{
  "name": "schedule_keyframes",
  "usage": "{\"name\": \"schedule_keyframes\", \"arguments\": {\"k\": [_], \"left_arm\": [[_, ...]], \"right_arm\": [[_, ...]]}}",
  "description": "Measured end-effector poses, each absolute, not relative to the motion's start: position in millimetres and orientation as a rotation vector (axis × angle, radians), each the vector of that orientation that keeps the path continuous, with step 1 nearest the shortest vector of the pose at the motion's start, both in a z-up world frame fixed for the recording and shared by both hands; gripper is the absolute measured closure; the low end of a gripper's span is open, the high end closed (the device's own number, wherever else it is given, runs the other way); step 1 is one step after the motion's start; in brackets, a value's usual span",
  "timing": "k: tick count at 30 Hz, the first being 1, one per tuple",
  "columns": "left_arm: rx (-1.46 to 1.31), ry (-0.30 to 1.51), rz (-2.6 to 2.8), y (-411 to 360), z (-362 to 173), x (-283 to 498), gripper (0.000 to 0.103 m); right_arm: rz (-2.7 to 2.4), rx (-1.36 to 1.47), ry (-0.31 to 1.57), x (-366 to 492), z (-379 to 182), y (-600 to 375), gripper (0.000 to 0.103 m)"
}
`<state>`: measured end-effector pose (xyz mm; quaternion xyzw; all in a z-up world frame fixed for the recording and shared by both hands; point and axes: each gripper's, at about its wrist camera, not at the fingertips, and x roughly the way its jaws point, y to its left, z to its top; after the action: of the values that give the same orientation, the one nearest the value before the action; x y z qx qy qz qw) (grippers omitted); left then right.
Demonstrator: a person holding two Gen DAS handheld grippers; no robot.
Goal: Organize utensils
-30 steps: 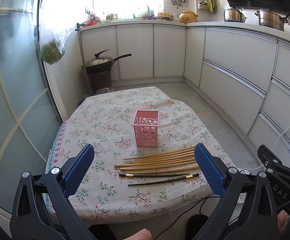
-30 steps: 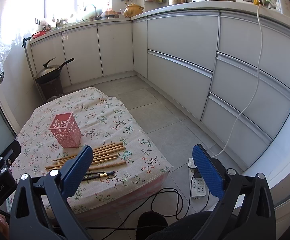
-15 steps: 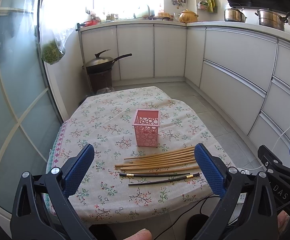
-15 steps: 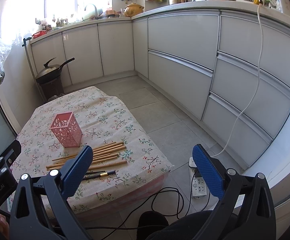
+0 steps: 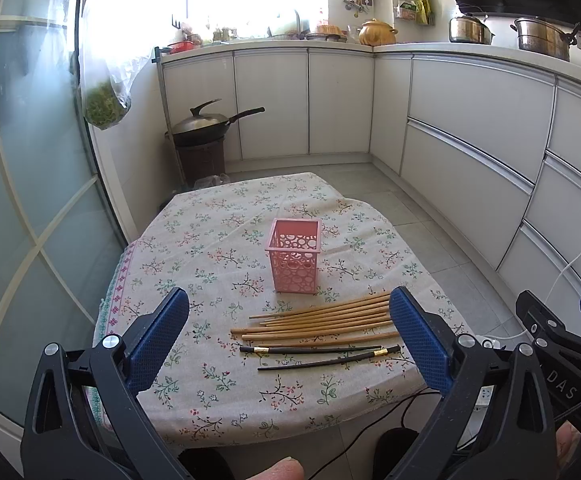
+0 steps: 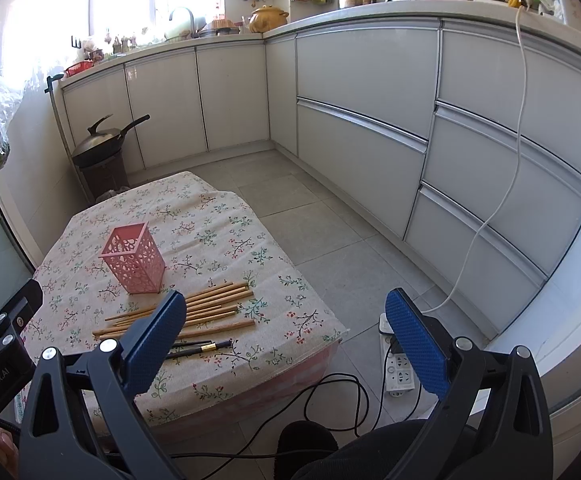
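Observation:
A pink perforated holder (image 5: pixel 295 256) (image 6: pixel 133 258) stands upright and empty on the floral tablecloth (image 5: pixel 210 248) (image 6: pixel 218 232). Just in front of it lie several wooden chopsticks (image 5: pixel 322 318) (image 6: pixel 214 304) in a loose fan. Two black chopsticks with gold bands (image 5: pixel 314 350) (image 6: pixel 200 347) rest nearer the table's front edge. My left gripper (image 5: pixel 288 338) hovers open above the near edge, its blue pads wide apart and holding nothing. My right gripper (image 6: pixel 286 338) is open too, off the table's right corner over the floor.
White cabinets (image 5: pixel 470 128) run along the back and right. A wok on a dark bin (image 5: pixel 204 136) stands beyond the table. A glass door (image 5: pixel 22 200) is at the left. A power strip (image 6: pixel 398 364) and black cables (image 6: pixel 330 396) lie on the floor.
Both grippers have crept slightly closer to the table; the holder and chopsticks lie where they were. Both stay open.

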<state>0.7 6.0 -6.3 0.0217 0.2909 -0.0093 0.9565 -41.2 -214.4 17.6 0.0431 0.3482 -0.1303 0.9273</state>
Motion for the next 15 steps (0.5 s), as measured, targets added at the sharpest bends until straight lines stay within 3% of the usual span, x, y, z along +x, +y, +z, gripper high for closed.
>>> {"name": "schedule_keyframes", "arguments": {"k": [15], "left_arm": [[0.043, 0.595, -0.016, 6.3, -5.8, 0.7, 0.007]], "right_arm": [[-0.266, 0.089, 0.718, -41.9, 15.5, -212.5, 0.006]]}}
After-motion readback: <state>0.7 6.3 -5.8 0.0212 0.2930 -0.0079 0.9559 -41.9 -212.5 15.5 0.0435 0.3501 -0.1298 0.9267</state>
